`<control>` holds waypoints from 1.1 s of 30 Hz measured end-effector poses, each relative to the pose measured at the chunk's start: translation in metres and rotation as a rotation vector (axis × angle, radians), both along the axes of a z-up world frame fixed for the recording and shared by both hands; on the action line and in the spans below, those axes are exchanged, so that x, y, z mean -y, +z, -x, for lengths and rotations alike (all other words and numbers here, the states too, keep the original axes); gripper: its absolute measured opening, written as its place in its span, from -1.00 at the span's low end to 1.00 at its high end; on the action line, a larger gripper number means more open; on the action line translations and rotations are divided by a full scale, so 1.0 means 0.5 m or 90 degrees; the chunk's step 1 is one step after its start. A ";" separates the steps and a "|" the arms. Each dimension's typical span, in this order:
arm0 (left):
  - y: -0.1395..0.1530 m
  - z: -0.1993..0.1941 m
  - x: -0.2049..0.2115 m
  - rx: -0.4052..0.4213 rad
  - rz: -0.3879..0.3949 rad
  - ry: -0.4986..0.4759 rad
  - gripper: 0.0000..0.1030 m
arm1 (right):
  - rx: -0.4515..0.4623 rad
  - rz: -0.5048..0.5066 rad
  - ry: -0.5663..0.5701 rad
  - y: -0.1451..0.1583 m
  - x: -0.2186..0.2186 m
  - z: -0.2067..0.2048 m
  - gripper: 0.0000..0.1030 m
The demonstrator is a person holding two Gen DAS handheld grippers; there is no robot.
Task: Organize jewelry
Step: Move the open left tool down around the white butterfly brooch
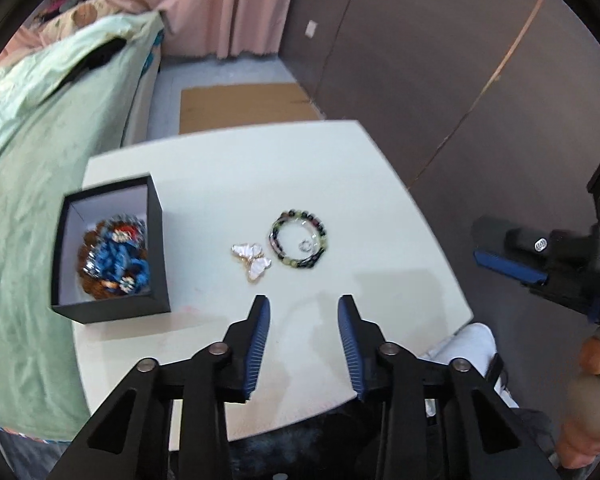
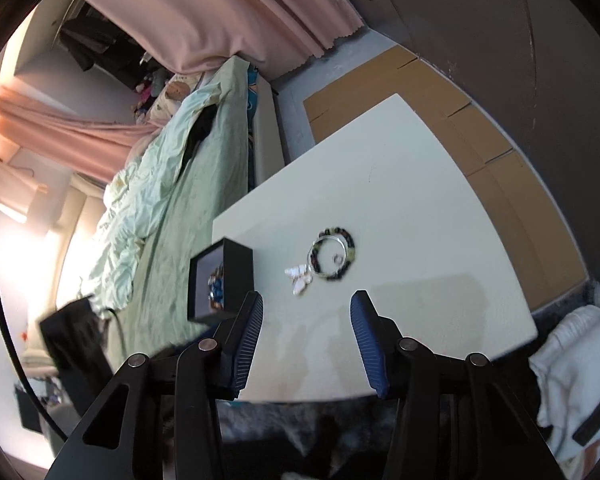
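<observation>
Pink curtains (image 1: 236,4) hang along the far wall of this bedroom, and a bed with a pale green cover (image 1: 40,152) runs along the left of my white table (image 1: 260,168). Flattened brown cardboard (image 1: 244,106) lies on the floor beyond the table's far edge.

On the table, near its left edge, I see the black box (image 1: 156,240), open at the top, with a heap of blue and brown beaded pieces (image 1: 114,256) inside it. Well to the right of it lies a pale butterfly-shaped ornament (image 1: 254,260), and just beside that a bracelet of dark and green beads (image 1: 300,240). A small silver ring (image 1: 305,245) lies inside the bracelet's loop.

My left gripper (image 1: 303,310) hovers over the near part of the table, its blue-padded jaws partly open with nothing but bare tabletop between them. My right gripper (image 2: 306,312) is held likewise, its jaws parted somewhat wider and empty; the ornament and bracelet lie ahead of its tips. From the left camera it also shows at the right edge, off the table.

White cloth (image 2: 580,360) bunches at the lower right. I can make out no readable writing anywhere: a small round emblem on the right gripper's body is too blurred to read.
</observation>
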State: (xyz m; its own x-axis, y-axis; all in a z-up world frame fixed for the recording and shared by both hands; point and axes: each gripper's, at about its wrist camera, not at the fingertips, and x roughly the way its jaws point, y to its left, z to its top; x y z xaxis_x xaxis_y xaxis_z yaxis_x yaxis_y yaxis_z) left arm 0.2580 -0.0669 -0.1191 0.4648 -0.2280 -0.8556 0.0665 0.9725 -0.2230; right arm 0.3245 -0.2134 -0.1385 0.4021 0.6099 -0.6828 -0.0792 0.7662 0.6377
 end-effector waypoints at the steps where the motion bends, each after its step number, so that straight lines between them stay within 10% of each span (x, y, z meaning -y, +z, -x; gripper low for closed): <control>1: -0.010 -0.007 -0.001 -0.006 -0.003 0.003 -0.36 | -0.004 -0.009 0.001 -0.013 -0.001 -0.006 -0.07; 27: -0.150 -0.171 0.000 -0.087 -0.096 0.071 -0.56 | -0.034 -0.024 -0.044 -0.067 0.027 -0.067 -0.07; 33: -0.145 -0.172 -0.010 -0.082 -0.083 0.068 -0.92 | -0.043 -0.016 -0.043 -0.074 0.012 -0.074 -0.07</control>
